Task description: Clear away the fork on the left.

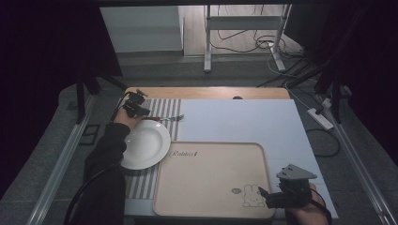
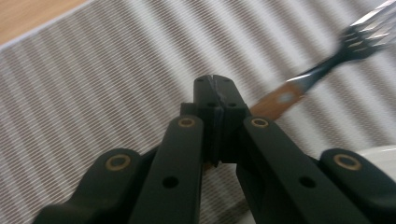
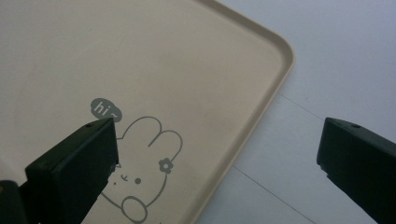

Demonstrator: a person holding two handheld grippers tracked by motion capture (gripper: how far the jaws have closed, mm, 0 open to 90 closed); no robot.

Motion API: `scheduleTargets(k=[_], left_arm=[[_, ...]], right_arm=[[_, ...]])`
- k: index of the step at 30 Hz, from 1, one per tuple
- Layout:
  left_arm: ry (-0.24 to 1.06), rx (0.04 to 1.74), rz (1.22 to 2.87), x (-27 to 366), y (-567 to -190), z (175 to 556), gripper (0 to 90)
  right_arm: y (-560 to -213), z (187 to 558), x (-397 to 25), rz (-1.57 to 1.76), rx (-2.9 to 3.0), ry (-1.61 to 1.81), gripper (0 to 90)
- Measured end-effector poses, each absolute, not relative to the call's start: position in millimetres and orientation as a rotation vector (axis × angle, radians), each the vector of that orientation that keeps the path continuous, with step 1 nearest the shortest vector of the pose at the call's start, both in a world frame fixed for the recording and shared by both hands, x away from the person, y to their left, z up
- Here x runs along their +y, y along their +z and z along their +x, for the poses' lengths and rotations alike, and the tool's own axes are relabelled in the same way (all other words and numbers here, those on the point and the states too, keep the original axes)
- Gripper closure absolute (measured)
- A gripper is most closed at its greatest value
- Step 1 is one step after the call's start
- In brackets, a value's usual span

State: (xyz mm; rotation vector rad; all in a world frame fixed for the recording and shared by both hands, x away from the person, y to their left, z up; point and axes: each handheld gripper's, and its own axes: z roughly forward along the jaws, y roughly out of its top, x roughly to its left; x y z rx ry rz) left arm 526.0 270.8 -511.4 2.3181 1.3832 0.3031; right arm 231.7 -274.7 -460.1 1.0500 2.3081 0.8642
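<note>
A fork (image 1: 171, 118) with a wooden handle (image 2: 279, 99) and metal tines (image 2: 369, 39) hangs over the striped placemat (image 1: 162, 108) at the far left. My left gripper (image 1: 143, 112) is shut on the handle's end, its jaws pressed together (image 2: 215, 91). A white plate (image 1: 143, 143) lies on the placemat just in front of it, and its rim (image 2: 380, 154) is close to the jaws. My right gripper (image 1: 270, 194) stands open over the front right corner of the beige tray (image 1: 211, 178), one jaw above the bunny drawing (image 3: 144, 177) and the other beyond the tray's rim (image 3: 275, 88).
The tray lies empty on a pale table cover (image 1: 244, 119), with the plate touching its left side. A wooden table edge (image 1: 211, 92) runs along the back. Beyond it are a metal stand (image 1: 244, 33), floor cables and a power strip (image 1: 320, 118).
</note>
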Motion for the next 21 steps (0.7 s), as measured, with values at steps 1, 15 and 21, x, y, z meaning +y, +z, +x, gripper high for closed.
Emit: scheduleTargets(k=[1,15,21], left_arm=[[0.307,1.397,2.322,273.9,-513.1,526.4,89.1],[0.186,1.356,2.409,283.9,-517.1,513.1,89.1],[0.187,1.326,2.434,282.7,-516.7,511.5,89.1]], right_arm=[[-460.1,231.7,-274.7,1.05,2.308,0.864,0.0],[-460.2,231.6,-274.1,1.044,2.313,0.857,0.0],[-460.1,231.8,-274.2,1.044,2.316,0.856,0.0]])
